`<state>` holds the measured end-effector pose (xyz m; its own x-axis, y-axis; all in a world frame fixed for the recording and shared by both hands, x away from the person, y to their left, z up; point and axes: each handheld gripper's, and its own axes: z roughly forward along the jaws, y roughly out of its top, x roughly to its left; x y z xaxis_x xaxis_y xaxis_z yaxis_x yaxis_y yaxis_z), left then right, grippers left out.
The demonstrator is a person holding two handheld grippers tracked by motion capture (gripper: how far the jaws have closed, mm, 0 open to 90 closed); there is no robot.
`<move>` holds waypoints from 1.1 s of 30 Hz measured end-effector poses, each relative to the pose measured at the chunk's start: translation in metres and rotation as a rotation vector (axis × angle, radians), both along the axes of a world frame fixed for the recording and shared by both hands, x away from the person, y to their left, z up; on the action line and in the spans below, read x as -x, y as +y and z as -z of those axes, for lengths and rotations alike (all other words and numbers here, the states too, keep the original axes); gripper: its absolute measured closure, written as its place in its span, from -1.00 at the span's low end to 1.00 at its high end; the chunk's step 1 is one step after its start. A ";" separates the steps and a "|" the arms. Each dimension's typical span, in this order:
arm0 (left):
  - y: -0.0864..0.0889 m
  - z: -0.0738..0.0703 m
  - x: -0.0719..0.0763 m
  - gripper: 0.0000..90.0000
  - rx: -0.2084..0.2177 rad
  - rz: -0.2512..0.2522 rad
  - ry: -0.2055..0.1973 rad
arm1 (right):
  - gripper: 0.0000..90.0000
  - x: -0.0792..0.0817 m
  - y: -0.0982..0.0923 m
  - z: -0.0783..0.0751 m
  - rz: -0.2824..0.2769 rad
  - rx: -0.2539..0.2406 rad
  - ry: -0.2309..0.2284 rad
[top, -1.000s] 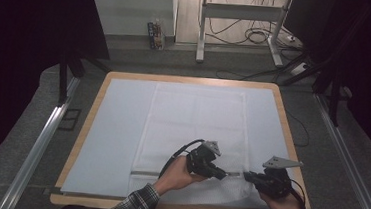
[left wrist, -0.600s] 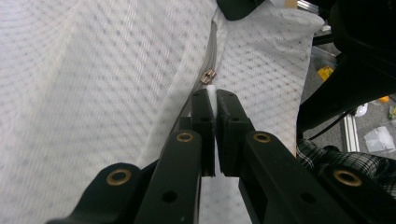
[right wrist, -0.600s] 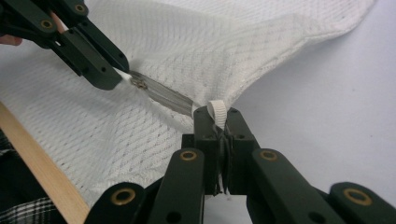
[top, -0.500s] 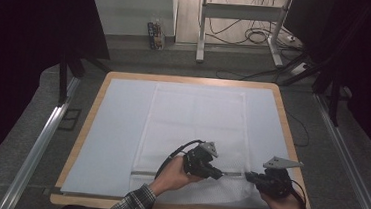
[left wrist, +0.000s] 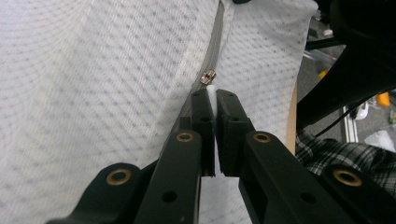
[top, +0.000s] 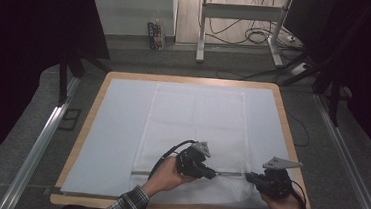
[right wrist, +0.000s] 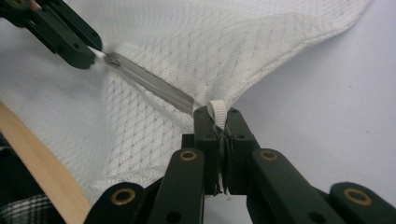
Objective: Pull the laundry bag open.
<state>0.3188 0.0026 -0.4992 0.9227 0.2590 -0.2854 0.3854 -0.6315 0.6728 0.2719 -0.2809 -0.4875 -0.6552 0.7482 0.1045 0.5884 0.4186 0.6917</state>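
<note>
High view: left gripper (top: 211,174) clamps the zip pull (left wrist: 208,76); right gripper (top: 249,176), at 3 o'clock, clamps the bag's (top: 196,130) loop (right wrist: 217,111); no legible writing.

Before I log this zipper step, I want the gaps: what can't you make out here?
- Left gripper view: what the left gripper pinches, a white bit beside the zipper slider, sits hidden between its jaws.
- Right gripper view: the zipper end is covered by the right gripper, shut on a white loop.
- High view: the slider is too small.
</note>
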 end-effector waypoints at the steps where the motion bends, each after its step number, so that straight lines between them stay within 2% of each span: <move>1: 0.001 0.000 0.000 0.95 0.011 -0.008 0.008 | 0.90 0.000 -0.001 0.000 -0.003 -0.012 0.008; 6: 0.004 0.000 0.003 0.95 0.000 -0.016 -0.002 | 0.90 0.000 0.001 0.000 -0.011 -0.011 0.003; 7: 0.006 0.000 0.002 0.95 -0.007 -0.019 -0.006 | 0.90 0.000 0.002 0.001 -0.003 0.007 -0.005; 10: 0.013 0.001 0.002 0.95 0.000 -0.030 0.005 | 0.90 -0.001 -0.002 0.001 0.008 -0.002 0.000; 15: 0.023 0.003 0.004 0.95 -0.006 -0.048 0.008 | 0.90 -0.001 -0.002 0.001 0.015 0.018 -0.002; 33: 0.053 0.005 0.008 0.94 0.011 -0.095 0.027 | 0.90 0.000 -0.002 0.002 0.008 0.002 -0.006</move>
